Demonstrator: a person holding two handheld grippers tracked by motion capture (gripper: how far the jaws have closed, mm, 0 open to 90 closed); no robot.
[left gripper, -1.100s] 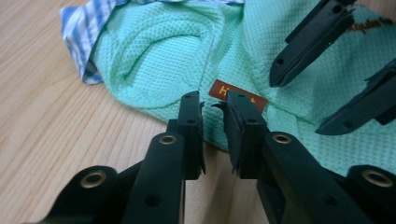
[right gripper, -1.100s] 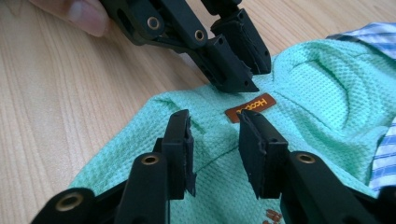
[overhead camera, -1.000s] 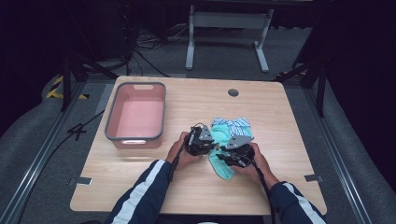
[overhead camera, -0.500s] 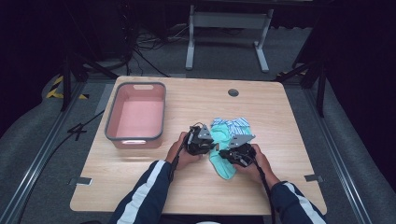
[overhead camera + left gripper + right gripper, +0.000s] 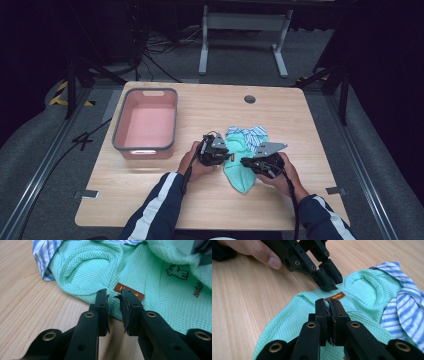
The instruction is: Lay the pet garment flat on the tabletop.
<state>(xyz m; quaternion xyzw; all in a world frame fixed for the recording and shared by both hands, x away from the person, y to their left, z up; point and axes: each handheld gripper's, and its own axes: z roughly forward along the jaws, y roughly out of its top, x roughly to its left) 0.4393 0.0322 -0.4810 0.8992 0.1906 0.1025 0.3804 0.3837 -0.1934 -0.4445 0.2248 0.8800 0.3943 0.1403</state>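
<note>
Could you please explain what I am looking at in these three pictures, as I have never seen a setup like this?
A person sits at a wooden table and holds a two-jaw tool in each hand. The high view looks down from above; the other two come from cameras riding on the tools.

The left gripper, jaws slightly apart, points at the edge of a green cloth near its orange label. The right gripper, jaws together, sits over the same cloth; whether it pinches fabric I cannot tell.

A striped cloth lies behind, and a pink tub stands to the left.
</note>
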